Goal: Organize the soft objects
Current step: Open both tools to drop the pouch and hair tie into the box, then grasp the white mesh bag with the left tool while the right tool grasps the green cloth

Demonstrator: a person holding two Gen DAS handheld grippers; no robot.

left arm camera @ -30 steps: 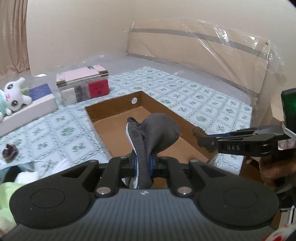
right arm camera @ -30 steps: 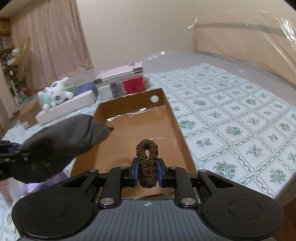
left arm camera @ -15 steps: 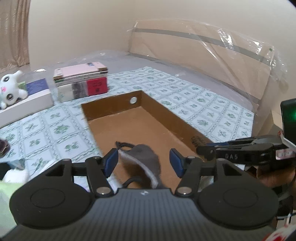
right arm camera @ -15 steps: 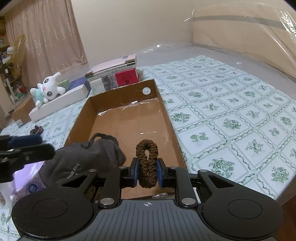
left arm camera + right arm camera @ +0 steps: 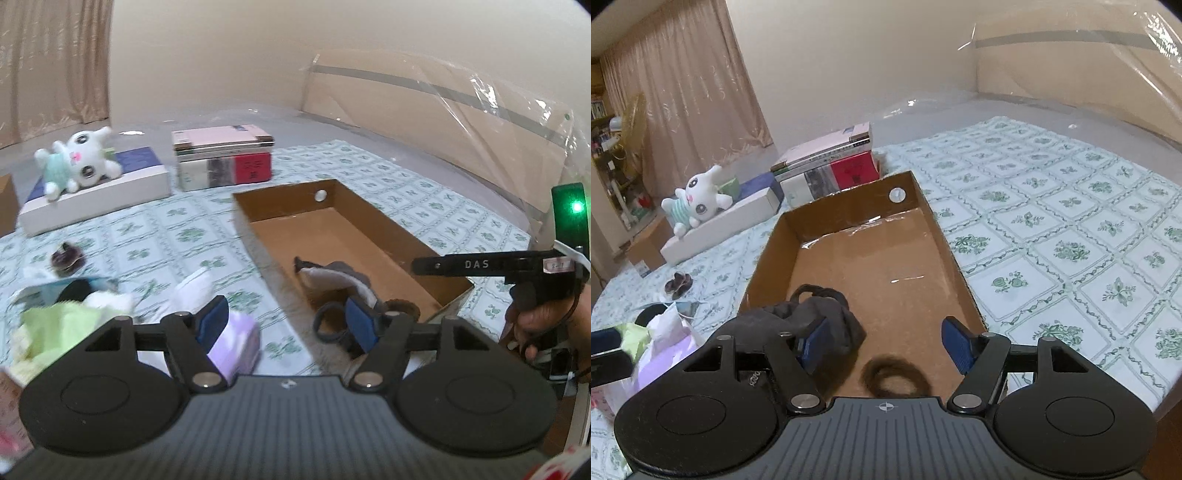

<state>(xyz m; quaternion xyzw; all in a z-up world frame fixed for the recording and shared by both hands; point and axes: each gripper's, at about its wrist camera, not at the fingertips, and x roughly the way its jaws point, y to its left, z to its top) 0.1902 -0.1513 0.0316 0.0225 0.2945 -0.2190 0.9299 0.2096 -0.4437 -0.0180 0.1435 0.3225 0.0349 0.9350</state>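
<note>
1. The cardboard box (image 5: 871,266) lies on the bed's green-patterned sheet (image 5: 1071,236), long side running away from the cameras. It looks like the collecting place for the soft things, and its low walls make it easy to drop items in from above.

2. The grey cloth item (image 5: 816,317) sits bunched at the near-left end of the box floor, its black loop sticking out towards the far side. The brown hair scrunchie (image 5: 895,378) lies flat just right of it, at the near edge.

3. The right hand-held gripper (image 5: 882,347) hovers over the near end of the box with its blue pads wide apart and nothing between them; the scrunchie lies directly below the gap.

4. The left hand-held gripper (image 5: 286,321) is likewise spread wide and empty. It points at the box's near-left wall, with the loose pile alongside.

5. That pile (image 5: 92,306) of pale green, white and lilac soft pieces lies on the sheet left of the box, so sorting is probably not finished. A small dark item (image 5: 66,255) lies farther off.

6. The plush rabbit (image 5: 75,162) rests on a white box at far left, beside stacked books (image 5: 221,155).
</note>
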